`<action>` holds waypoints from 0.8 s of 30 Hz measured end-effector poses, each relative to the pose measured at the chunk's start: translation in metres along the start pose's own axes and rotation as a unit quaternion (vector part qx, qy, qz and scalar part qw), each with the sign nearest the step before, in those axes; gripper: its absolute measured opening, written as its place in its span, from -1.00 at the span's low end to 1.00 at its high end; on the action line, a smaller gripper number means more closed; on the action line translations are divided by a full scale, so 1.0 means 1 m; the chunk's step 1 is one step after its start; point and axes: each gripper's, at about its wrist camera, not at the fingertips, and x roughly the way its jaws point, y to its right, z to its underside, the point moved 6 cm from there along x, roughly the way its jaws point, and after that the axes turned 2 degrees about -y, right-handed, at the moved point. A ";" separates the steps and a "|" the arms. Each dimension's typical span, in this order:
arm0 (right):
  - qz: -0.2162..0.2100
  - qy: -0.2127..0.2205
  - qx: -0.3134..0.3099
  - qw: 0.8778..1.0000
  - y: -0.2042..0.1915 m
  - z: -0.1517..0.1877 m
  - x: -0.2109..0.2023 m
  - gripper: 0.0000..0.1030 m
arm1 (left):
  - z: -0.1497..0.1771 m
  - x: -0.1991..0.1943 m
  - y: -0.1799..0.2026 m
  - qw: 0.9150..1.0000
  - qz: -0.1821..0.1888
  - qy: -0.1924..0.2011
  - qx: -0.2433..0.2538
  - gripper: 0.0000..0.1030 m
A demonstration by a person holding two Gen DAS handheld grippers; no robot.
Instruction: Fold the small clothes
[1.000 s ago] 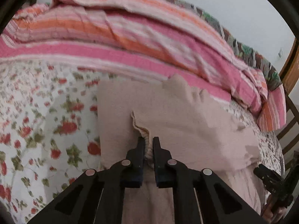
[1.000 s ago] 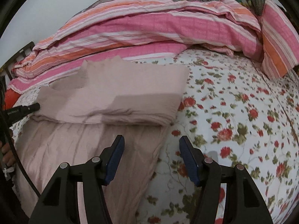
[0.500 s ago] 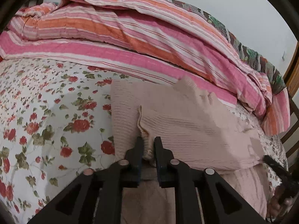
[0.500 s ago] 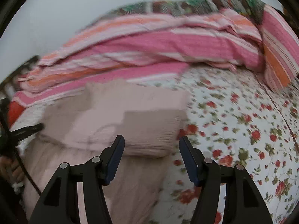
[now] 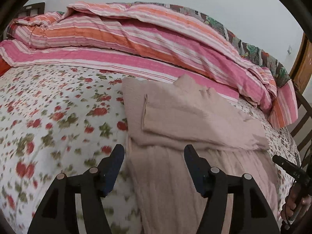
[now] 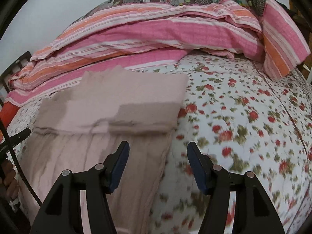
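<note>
Pink-beige top (image 5: 187, 120) lies in the middle of the left view on the flowery bedspread (image 5: 48, 117), its upper part folded down. The left gripper (image 5: 154, 167) is opening, nothing inside. In the right view the right gripper (image 6: 158, 165) gapes empty at the bottom, over the top's right edge, likely ready to pinch it.

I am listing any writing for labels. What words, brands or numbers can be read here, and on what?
Pale marks on the other gripper's black finger in the left wrist view: too small and upside down to read.
Pink garment, flowered bedspread, striped quilt: no writing visible.
</note>
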 end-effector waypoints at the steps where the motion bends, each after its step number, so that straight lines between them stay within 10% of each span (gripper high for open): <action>1: -0.002 0.001 0.003 1.000 0.000 0.004 -0.007 0.17 | 0.003 -0.006 0.000 1.000 -0.001 0.003 -0.002 0.20; 9: 0.054 0.034 0.008 0.998 0.008 0.037 -0.071 0.17 | 0.032 -0.060 0.006 1.000 -0.012 0.005 0.006 0.20; 24: 0.020 0.035 -0.013 0.999 0.008 0.092 -0.123 0.17 | 0.077 -0.133 0.023 0.998 -0.045 0.017 0.037 0.19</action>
